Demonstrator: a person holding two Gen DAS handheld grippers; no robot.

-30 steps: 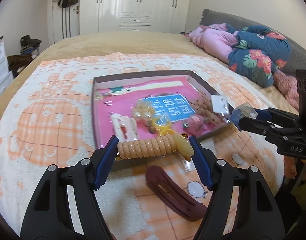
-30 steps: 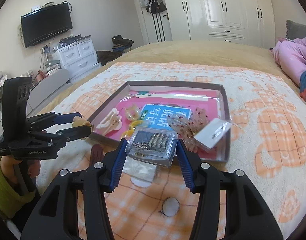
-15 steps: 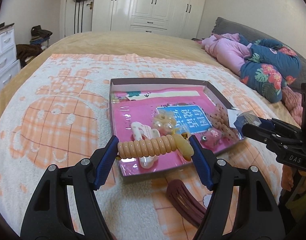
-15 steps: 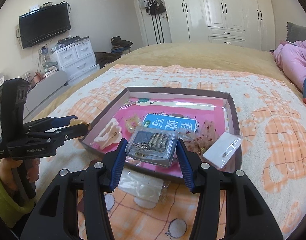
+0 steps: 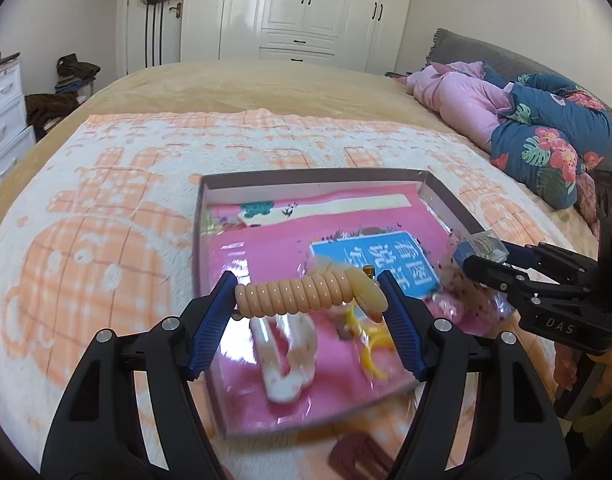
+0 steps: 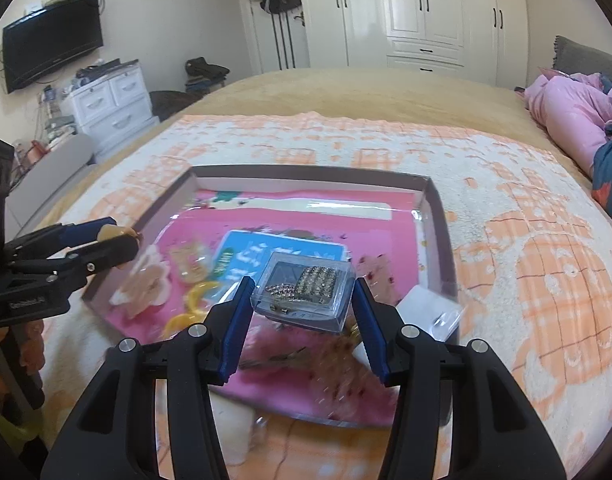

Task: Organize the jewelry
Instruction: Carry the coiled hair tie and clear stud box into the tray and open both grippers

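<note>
My left gripper (image 5: 308,294) is shut on a peach coiled hair tie (image 5: 301,294), held over the near left part of the pink-lined tray (image 5: 306,174). Below it in the tray lie a white hair claw (image 5: 285,354) and a yellow ring piece (image 5: 372,354). My right gripper (image 6: 303,298) is shut on a clear plastic box of rhinestone jewelry (image 6: 303,290), held above the near middle of the same tray (image 6: 436,216). In the right wrist view the left gripper (image 6: 117,242) enters from the left, over the tray's left rim.
The tray rests on an orange-and-white blanket (image 5: 89,216) on a bed. A dark red hair clip (image 5: 360,458) lies on the blanket just before the tray. A small white card in a clear packet (image 6: 430,312) leans at the tray's right corner. Bedding (image 5: 538,128) is piled at the right.
Both grippers have moved forward over the tray, each keeping its item. The dark red clip has slid toward the bottom edge of the left view.
</note>
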